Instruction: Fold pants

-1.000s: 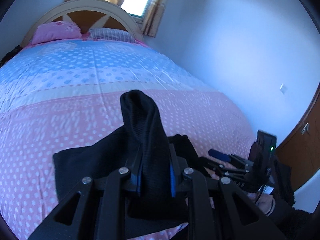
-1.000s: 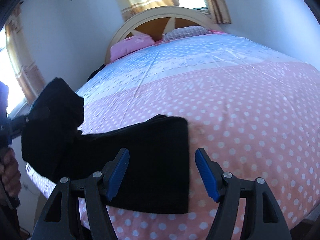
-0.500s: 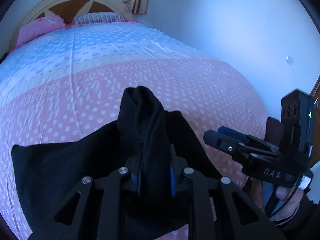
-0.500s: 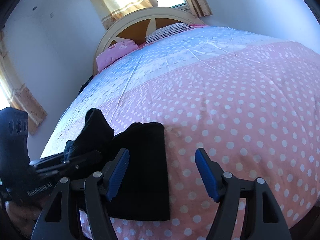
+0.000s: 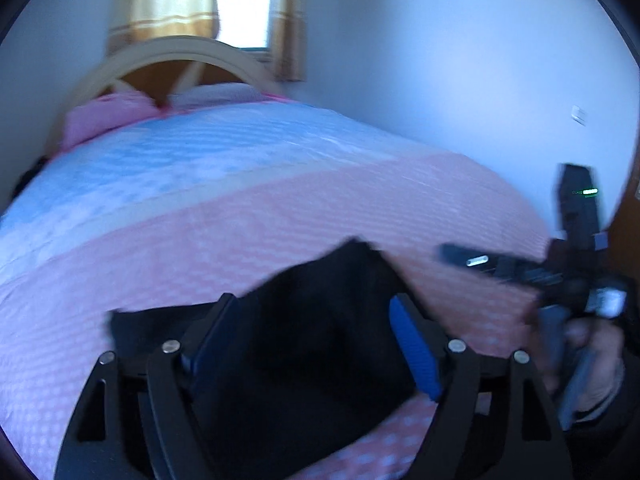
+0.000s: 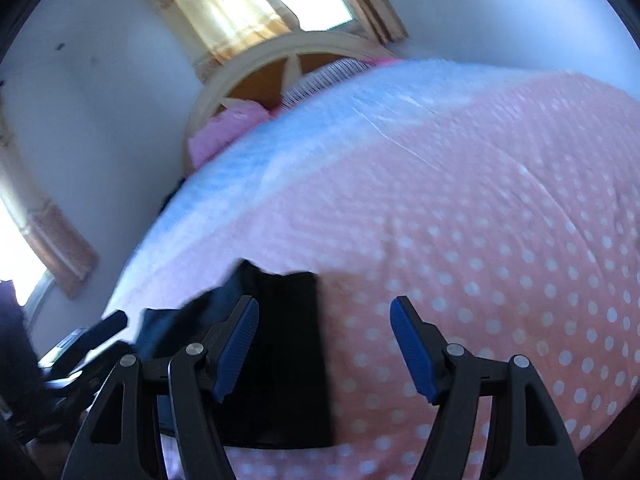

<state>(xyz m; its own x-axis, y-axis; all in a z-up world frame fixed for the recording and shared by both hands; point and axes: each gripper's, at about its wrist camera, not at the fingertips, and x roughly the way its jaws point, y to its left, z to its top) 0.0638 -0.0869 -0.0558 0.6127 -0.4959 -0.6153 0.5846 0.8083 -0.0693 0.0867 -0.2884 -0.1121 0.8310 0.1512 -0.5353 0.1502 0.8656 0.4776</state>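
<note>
Pants (image 5: 320, 320), black, lying flat in a folded block on the near edge of the bed (image 5: 240, 208), close to the near left corner as seen from the right wrist. Straight right-hand edge and squared near edge clear in the right wrist view (image 6: 292, 360); a far corner slightly peaked in the left wrist view, blurred by motion.

Left gripper (image 5: 316, 344) right above the cloth, fingers spread wide, blue pads (image 5: 416, 352) apart with nothing pinched between them. Right gripper (image 6: 324, 344) likewise spread and empty, hovering over the right edge of the pants, one pad over black cloth, the other over bare bedspread. Each tool visible from the other's camera, the right one gripped by a hand (image 5: 592, 364) at the far right of the left wrist view.

Judging by the compact rectangle: main folds apparently made, cloth let go, no leg trailing loose. Left to do, probably only a smoothing of the peaked corner or one last fold, if any; hard to say more through the blur.

Bedspread pink with white dots near, a pale band, then blue toward the far end. Pink pillow (image 6: 228, 128) and a striped pillow (image 6: 320, 76) against an arched cream-and-wood headboard (image 6: 276, 60). Beyond, a bright window with tan curtains (image 5: 168, 4), pale bluish walls, a small wall switch (image 5: 579, 114) on the right, a second curtained window at far left in the right wrist view.
</note>
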